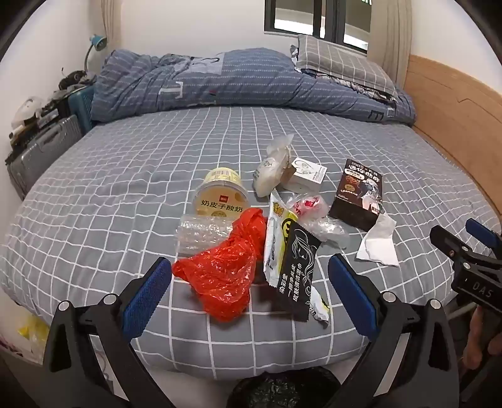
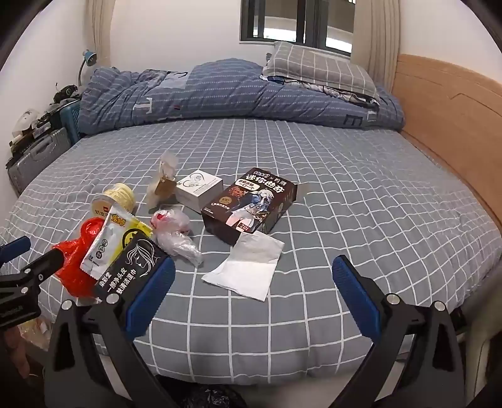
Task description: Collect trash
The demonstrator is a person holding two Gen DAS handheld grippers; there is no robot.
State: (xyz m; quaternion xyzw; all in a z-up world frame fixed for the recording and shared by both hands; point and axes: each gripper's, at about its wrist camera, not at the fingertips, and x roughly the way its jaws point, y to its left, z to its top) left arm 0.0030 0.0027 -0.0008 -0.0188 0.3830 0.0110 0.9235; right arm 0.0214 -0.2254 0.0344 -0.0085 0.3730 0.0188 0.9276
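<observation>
Plenty of print can be read on the trash here: the yellow yogurt tub (image 1: 221, 196) is labelled 奶皮子酸奶, the dark cookie box (image 2: 249, 205) carries 迷你曲奇 in big white characters with a cartoon figure, and the black sachet (image 1: 298, 266) is marked 皮肤清洁湿巾 beside a line drawing of a woman's head; the letters DAS are seen on the right gripper's body at the edge of the left wrist view. The small white box (image 2: 198, 187) shows only an earbud-style drawing, and the writing on the white and yellow packet (image 1: 276, 232) is too small to be made out. The left gripper (image 1: 251, 282) is held wide open above the near edge of the pile, nothing pinched, with the crumpled red plastic bag (image 1: 219, 276) and the black sachet lying between and just ahead of its blue pads. The right gripper (image 2: 252, 282) is likewise spread wide and empty, the white tissue (image 2: 248, 266) lying flat between its fingers, touching the cookie box. Clear crumpled wrappers (image 2: 175, 235) and a bubble wrap piece (image 1: 200, 233) are mixed in. Everything is laid on a bed (image 2: 345, 204) with a grey white-checked sheet; a blue quilt (image 1: 235, 84), a checked pillow (image 1: 339, 62), a wooden headboard (image 2: 439, 103), a window (image 2: 298, 22) and a grey suitcase (image 1: 40, 150) are seen around, and a black-lined bin (image 1: 282, 392) is glimpsed below the bed edge
</observation>
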